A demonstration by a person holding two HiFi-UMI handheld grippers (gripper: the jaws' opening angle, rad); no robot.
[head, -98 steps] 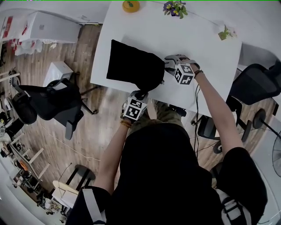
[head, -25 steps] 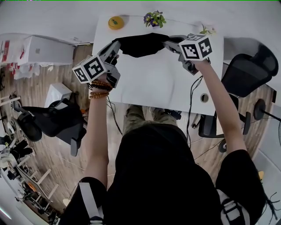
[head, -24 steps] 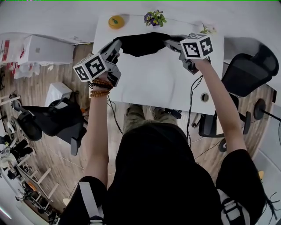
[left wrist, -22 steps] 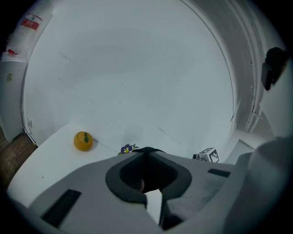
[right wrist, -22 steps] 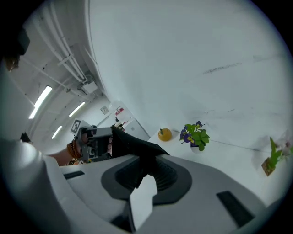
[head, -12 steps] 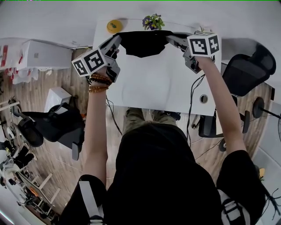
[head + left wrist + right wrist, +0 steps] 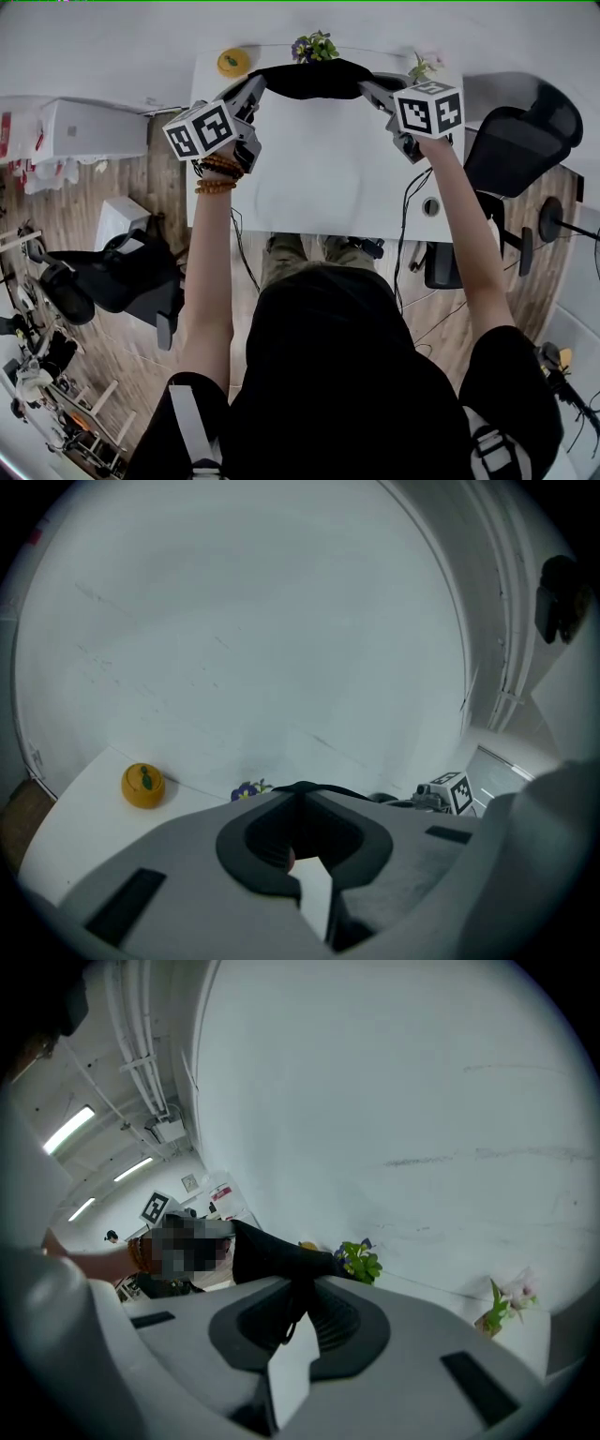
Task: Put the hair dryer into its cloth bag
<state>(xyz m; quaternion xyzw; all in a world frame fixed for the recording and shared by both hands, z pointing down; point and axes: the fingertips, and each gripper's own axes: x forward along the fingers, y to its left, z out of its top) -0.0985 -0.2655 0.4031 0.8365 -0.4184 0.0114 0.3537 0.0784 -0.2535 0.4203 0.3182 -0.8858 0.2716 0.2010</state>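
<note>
The black cloth bag [image 7: 314, 80] hangs stretched between my two grippers above the far part of the white table [image 7: 319, 178]. My left gripper [image 7: 256, 86] is shut on the bag's left edge, and my right gripper [image 7: 369, 89] is shut on its right edge. The left gripper view has a thin black rim of the bag [image 7: 314, 788] pinched at the tips of the left gripper [image 7: 302, 801]. In the right gripper view the bag [image 7: 272, 1252] runs leftward from the shut right gripper [image 7: 305, 1283]. No hair dryer shows in any view.
A round orange object [image 7: 232, 62], a pot of purple flowers [image 7: 314, 47] and a small plant [image 7: 422, 66] stand along the table's far edge by the wall. A black office chair [image 7: 520, 141] is at the right, another [image 7: 122, 281] on the floor at the left.
Both grippers have carried the stretched bag farther toward the table's far edge and slightly upward. Well before that, the bag lay on the table near its front edge.
</note>
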